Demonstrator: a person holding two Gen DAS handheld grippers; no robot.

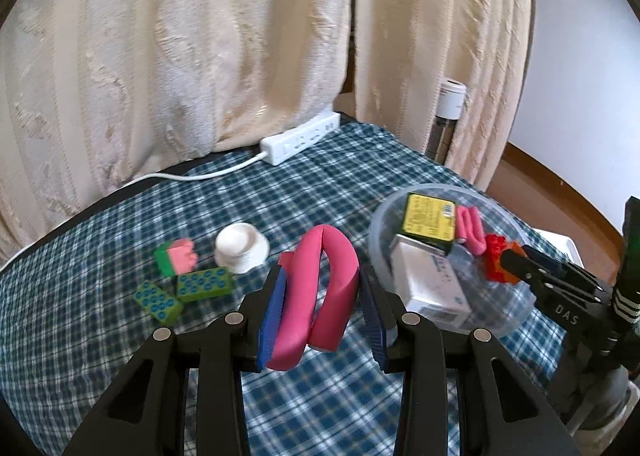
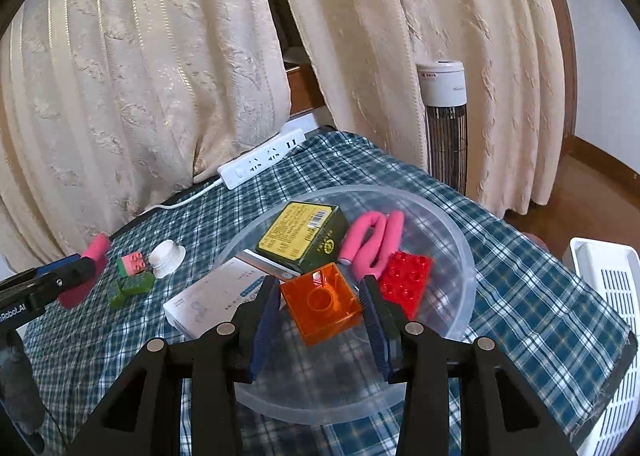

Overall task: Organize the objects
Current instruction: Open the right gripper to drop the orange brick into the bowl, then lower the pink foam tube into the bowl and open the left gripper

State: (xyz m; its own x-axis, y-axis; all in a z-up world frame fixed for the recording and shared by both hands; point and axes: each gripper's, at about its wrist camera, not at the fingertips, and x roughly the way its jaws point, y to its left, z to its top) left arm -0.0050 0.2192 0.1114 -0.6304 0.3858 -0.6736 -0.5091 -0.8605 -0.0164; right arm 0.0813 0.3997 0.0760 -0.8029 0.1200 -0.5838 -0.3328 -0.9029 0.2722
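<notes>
- Gripping the pink foam roller, your left gripper has its pads pinched on the bent loop, held above the checked cloth just left of the clear bowl.
- Your right gripper holds the orange block between its pads, over the bowl's near half; its jaws look barely parted from it.
- Risk: the springy roller could squirm out of your pinch and drop short of the bowl's rim.
- Risk: the orange block may land on the red brick or the white box and tip out.
- Inside the bowl already: a dark green box and another pink roller.
- Left on the cloth near its far-left edge: green bricks, a pink-and-green brick, a white cap.
</notes>
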